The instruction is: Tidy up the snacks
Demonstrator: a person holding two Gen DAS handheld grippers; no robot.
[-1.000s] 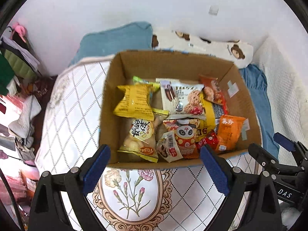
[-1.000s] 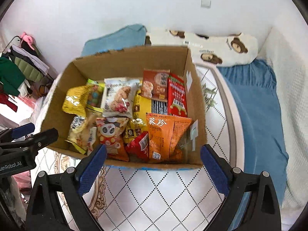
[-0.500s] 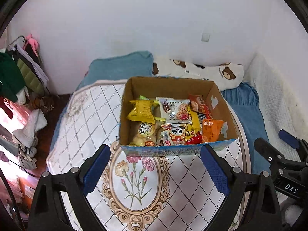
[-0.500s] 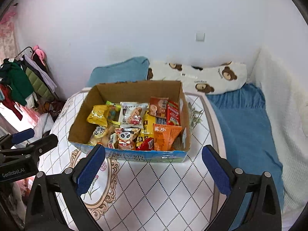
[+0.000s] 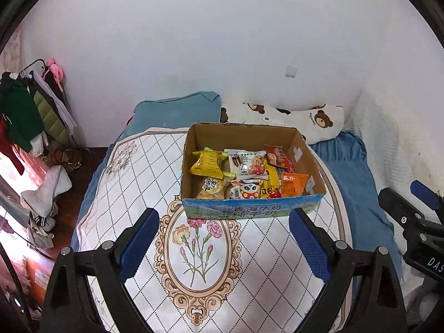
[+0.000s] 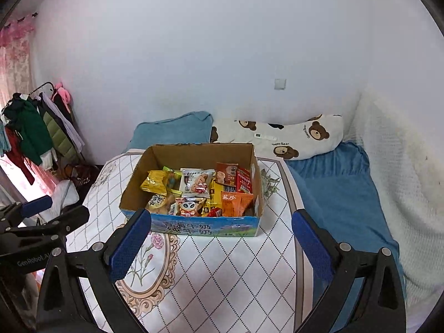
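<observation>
A cardboard box (image 5: 251, 211) full of snack packets sits on a round desk (image 5: 133, 194) covered with a diamond-and-flower cloth, and it lies ahead of both grippers, apart from them, with bare cloth between. The left gripper (image 5: 223, 245) has its jaws spread wide with nothing between them; the right gripper (image 6: 220, 242) is spread just as wide and also empty. In both views the box's long axis runs side to side, its printed blue front wall facing the grippers. Seen from the left gripper the box sits ahead and slightly right; from the right gripper, ahead and slightly left, so neither looks clearly nearer. Inside, a yellow packet (image 5: 206, 163) lies at the left, an orange packet (image 5: 292, 184) stands at the right front, and a panda packet (image 5: 249, 190) leans against the front wall between them.
</observation>
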